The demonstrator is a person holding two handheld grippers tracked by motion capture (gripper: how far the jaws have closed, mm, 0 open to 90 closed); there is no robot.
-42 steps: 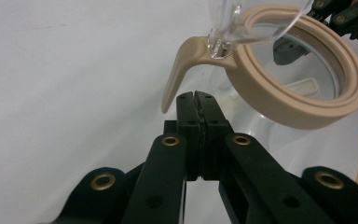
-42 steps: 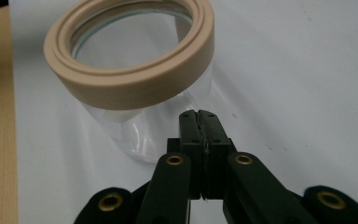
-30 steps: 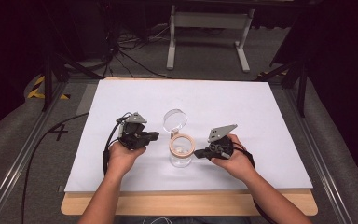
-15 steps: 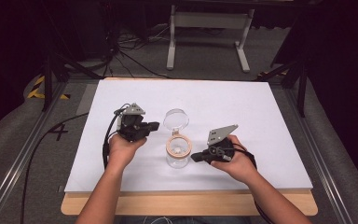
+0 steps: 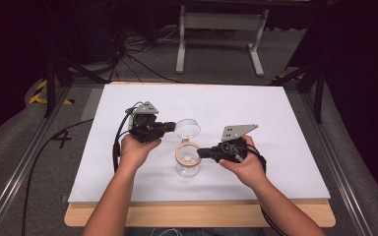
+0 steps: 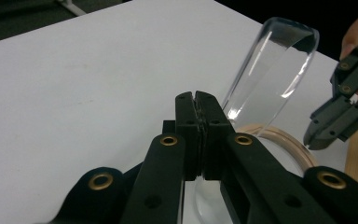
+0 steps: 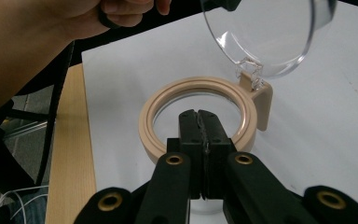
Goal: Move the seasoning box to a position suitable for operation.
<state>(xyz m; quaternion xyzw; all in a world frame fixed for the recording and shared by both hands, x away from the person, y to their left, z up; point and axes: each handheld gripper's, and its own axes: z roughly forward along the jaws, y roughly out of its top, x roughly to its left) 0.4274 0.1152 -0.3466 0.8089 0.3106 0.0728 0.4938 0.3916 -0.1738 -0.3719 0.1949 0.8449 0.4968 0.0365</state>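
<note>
- A clear jar (image 5: 187, 164) with a tan rim ring (image 7: 200, 116) is seen standing near the middle of the white table sheet (image 5: 275, 113); its hinged clear lid (image 5: 187, 128) is raised, so opening is judged largely done.
- The left gripper (image 5: 170, 127) is seen at the lid's edge, jaws pressed together; a pinch on the lid cannot be confirmed.
- The right gripper (image 5: 200, 153) is seen touching the ring's near side, jaws closed, nothing visibly pinched.
- What remains cannot be told.
</note>
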